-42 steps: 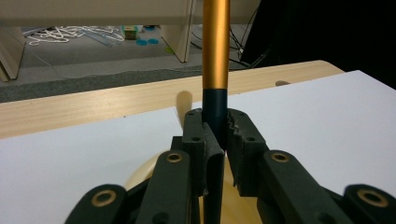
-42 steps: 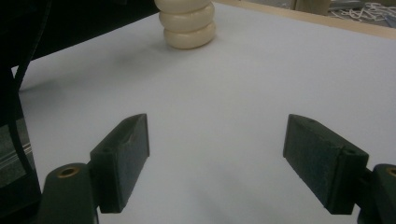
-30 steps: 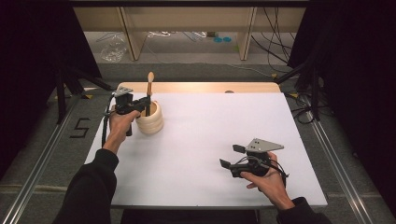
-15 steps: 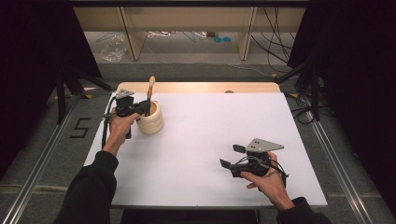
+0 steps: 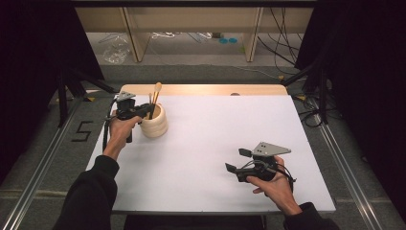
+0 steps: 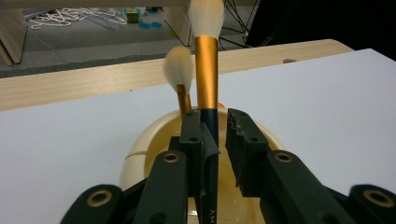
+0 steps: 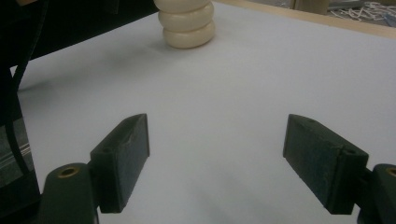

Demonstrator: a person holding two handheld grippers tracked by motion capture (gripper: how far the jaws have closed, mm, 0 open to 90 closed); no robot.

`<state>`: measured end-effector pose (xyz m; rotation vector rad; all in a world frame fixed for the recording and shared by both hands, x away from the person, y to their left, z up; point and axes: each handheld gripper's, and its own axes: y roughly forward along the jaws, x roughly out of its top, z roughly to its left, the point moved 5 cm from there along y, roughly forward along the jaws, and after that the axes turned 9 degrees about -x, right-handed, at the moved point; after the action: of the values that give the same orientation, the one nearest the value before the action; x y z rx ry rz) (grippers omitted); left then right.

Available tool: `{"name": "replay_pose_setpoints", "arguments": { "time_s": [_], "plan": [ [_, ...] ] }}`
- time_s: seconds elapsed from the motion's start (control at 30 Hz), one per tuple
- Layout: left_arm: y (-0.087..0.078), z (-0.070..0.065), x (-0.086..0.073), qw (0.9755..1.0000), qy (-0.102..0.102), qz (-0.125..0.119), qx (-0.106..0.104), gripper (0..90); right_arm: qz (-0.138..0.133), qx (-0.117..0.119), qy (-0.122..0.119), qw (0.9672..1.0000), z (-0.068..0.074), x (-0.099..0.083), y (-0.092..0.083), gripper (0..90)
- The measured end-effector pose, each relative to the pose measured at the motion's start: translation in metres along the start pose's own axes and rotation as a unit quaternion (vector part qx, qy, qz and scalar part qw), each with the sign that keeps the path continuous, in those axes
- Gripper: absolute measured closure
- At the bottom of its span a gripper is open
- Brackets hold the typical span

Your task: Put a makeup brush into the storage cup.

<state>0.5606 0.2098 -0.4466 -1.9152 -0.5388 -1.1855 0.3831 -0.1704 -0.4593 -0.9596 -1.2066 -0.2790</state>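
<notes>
At the upper left of the high view, the left gripper [image 5: 143, 111] has set a gold-ferruled makeup brush [image 6: 206, 79] upright in the cream ribbed holder [image 5: 154, 123] beside another brush [image 6: 180, 74] (jaws easing apart, one pad touching), leaving only withdrawal, while the right gripper [image 5: 237, 161] rests wide open and empty at lower right.

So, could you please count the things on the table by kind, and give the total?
Makeup brushes: 2, one tall, one shorter, both standing in the holder
Cream ribbed holder: 1
Handheld grippers: 2, left gripper, right gripper
Total: 5
</notes>
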Motion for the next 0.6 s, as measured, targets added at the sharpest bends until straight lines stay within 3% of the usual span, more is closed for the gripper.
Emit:
{"name": "replay_pose_setpoints", "arguments": {
  "time_s": [0.6],
  "plan": [
    [-0.0095,-0.0041,0.0042,1.0,-0.004,-0.001,-0.006,70.9,-0.001,0.0,0.001,1.0,0.0,0.0004,0.0002,23.7]
  ]
}}
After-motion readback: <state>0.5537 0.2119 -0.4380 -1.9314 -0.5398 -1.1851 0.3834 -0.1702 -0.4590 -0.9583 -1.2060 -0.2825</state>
